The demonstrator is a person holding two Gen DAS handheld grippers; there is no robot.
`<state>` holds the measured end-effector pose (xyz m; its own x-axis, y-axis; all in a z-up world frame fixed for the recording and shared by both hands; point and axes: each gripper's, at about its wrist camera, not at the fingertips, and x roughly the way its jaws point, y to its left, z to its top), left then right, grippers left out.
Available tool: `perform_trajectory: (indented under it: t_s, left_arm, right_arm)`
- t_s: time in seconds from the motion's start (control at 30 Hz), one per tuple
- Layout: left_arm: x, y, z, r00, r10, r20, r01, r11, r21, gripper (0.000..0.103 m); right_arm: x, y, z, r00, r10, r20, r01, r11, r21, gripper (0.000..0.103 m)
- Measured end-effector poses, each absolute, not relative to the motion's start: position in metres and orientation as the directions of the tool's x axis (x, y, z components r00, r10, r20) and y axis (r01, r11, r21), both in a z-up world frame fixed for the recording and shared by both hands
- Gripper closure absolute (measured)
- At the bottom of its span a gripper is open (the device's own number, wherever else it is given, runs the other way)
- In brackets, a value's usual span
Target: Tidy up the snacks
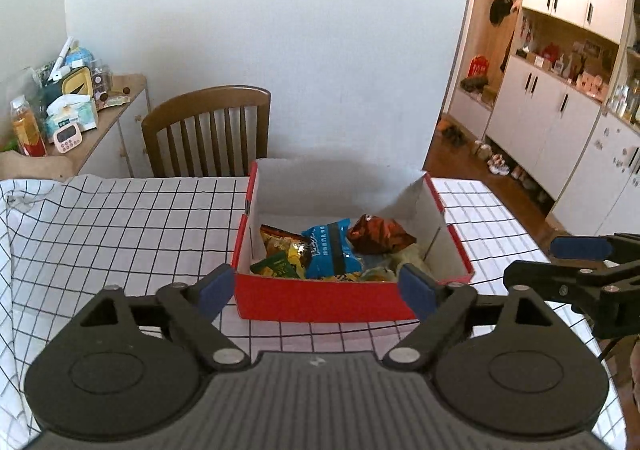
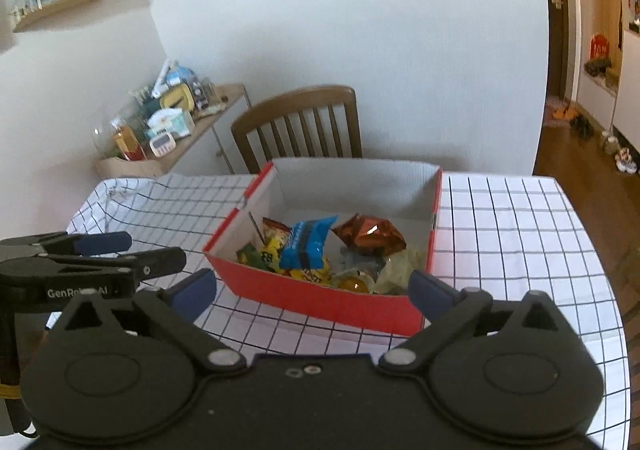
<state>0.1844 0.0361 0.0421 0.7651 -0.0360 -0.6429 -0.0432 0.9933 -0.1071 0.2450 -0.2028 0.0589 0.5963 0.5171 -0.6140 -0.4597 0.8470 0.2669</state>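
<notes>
Both claws, left [image 1: 316,288] and right [image 2: 312,292], spread and empty above bench [image 1: 120,217]; snacks [image 1: 328,250] already gathered in box [image 1: 320,302].

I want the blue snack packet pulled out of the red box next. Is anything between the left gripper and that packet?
Only the near wall of the red cardboard box stands between the open, empty left gripper and the blue snack packet. The packet lies on top of the other snacks, uncovered, so coming from above looks clear.

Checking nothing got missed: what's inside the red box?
In the red box: a blue packet on top, a brown foil bag, yellow packets, pale wrappers. Anything beneath is hidden.
</notes>
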Motion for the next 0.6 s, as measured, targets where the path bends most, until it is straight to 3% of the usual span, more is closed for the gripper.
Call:
perform_trajectory:
  t_s: [0.13,0.6]
  left_arm:
    - [0.168,0.030,0.047,0.787,-0.029,-0.616,-0.042,0.994,-0.101,0.004]
    - [0.134,0.015,0.063,0.838,-0.035,-0.545,-0.023,0.995,-0.099,0.004]
  right_arm:
    - [0.228,-0.209,0.064,0.632,0.533,-0.562,-0.473,0.840,0.265,0.000]
    - [0.180,-0.218,0.077,0.798,0.472,-0.375,-0.471,0.876,0.100,0.000]
